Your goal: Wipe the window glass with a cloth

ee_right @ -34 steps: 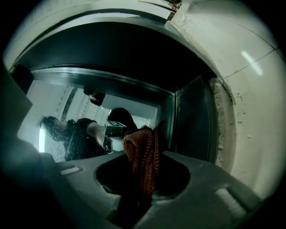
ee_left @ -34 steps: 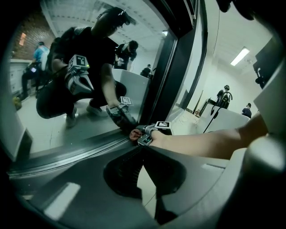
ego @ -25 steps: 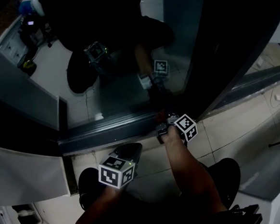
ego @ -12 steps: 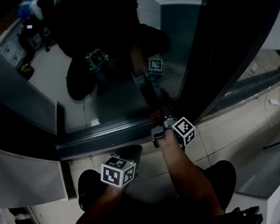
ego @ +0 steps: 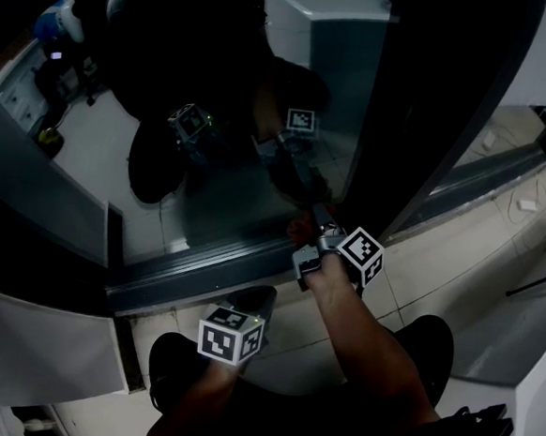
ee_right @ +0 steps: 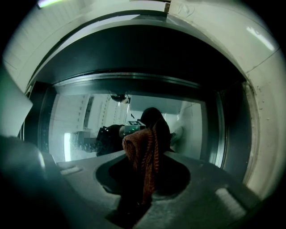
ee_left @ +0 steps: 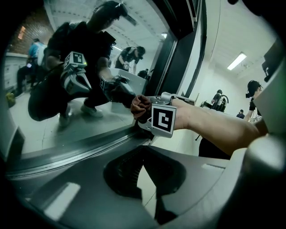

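The right gripper (ego: 311,236) has been eased a little leftward along the bottom of the window glass (ego: 219,180), away from the dark upright post (ego: 432,112). The left gripper (ego: 255,298) has barely been shifted.

Now the rust-red cloth (ee_right: 142,154) is seen pinched between the right jaws. It is bunched upright in the right gripper view and pushed forward toward the pane. In the head view its red edge is found at the lower right corner of the glass, just above the bottom frame (ego: 194,267). Contact with the glass looks likely there, though it cannot be confirmed. The cloth is gripped low, presumably so that a loose wad is left in front as a pad and the hard jaws are kept off the glass.

The left jaws are drawn together at their tips, and nothing is carried between them. That gripper is held low over the tiled floor (ego: 439,263), near the frame and apart from the pane, apparently parked clear of the stroke. The reflection of the crouching person is thrown back by the glass.

The wipe is judged to be under way along the bottom edge, with most of the pane above still to be covered.
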Available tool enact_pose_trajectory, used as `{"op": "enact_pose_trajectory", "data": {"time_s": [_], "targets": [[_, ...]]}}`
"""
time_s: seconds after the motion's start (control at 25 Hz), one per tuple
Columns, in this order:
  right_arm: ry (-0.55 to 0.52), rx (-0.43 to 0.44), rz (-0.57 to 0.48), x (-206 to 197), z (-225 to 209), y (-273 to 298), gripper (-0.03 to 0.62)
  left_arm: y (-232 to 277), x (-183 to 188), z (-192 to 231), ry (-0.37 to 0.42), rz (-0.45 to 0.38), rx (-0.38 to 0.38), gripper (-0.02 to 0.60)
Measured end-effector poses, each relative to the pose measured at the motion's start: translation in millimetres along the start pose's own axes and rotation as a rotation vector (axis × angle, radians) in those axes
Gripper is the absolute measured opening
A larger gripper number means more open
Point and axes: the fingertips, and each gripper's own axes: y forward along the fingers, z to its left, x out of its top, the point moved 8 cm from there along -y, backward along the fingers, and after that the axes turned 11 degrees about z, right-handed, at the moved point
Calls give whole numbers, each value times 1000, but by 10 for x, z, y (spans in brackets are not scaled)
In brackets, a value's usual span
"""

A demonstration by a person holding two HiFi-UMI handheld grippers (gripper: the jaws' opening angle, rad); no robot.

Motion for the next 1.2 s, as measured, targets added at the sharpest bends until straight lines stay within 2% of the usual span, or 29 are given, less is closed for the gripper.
{"op": "enact_pose_trajectory", "data": {"time_s": [0.6, 1.2], "targets": [[-56, 94, 25, -83, 648, -75, 71, -77, -110, 109, 21, -8, -8, 17], [-134, 159, 55, -1, 1425, -132, 71, -124, 33, 46, 28, -37, -19, 17]]}}
